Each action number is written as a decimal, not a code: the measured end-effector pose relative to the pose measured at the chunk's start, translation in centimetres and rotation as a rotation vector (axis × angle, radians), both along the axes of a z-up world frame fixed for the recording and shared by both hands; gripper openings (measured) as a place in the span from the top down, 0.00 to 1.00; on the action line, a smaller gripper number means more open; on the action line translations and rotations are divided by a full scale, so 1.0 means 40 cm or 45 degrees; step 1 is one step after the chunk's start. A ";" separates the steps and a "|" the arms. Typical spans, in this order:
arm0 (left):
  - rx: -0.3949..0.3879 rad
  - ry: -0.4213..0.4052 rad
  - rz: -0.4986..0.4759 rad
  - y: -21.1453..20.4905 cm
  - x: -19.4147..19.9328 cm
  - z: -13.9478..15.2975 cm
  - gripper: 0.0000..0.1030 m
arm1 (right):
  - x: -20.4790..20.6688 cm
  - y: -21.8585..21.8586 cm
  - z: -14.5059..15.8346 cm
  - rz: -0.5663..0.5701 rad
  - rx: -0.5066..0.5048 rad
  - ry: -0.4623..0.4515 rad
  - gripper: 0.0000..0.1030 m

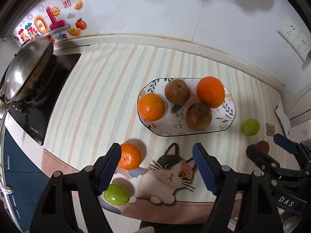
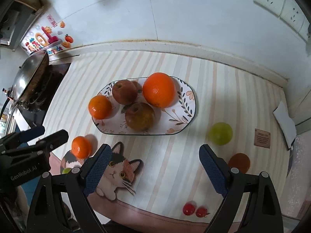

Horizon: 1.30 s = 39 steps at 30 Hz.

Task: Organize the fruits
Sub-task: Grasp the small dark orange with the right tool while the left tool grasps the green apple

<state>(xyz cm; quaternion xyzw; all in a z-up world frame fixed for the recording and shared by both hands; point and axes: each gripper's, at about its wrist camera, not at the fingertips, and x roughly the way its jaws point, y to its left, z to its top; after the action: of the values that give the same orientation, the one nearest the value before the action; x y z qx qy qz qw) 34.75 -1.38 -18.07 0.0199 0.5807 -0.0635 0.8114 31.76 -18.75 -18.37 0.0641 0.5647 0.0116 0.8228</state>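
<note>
Plate (image 2: 186, 104) on desk (image 2: 175, 165): two oranges, two apples. Loose on desk: orange (image 1: 129, 156) and lime (image 1: 116, 194) by left tool (image 1: 155, 167), lime (image 2: 220, 133) and two red fruits (image 2: 195, 210) near right tool (image 2: 155, 169). Both tools wide, holding nothing.

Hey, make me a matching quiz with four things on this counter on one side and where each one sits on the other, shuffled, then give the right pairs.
Things:
1. big orange
2. cherry tomatoes
3. wok
4. small orange

Places:
A. on the stove
B. on the mat, beside the left hand-held gripper's finger
C. on the plate
D. at the mat's near edge, off the plate

Pairs: 1-C, 2-D, 3-A, 4-B
</note>
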 end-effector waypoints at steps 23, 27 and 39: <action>-0.039 -0.028 0.080 -0.005 -0.080 0.016 0.09 | -0.113 -0.159 0.036 -0.227 0.184 -0.040 0.08; -0.022 0.022 0.124 -0.007 -0.056 -0.061 0.09 | -0.124 -0.319 -0.088 -0.483 0.176 0.075 0.08; 0.038 0.151 0.136 -0.045 -0.019 -0.224 0.09 | -0.100 -0.522 -0.413 -0.787 0.217 0.360 0.42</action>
<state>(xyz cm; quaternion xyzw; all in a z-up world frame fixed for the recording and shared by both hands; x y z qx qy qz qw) 34.01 -3.19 -27.03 -0.0029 0.6289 -0.0126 0.7773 27.75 -39.64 -34.90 0.3015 0.6239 -0.1997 0.6928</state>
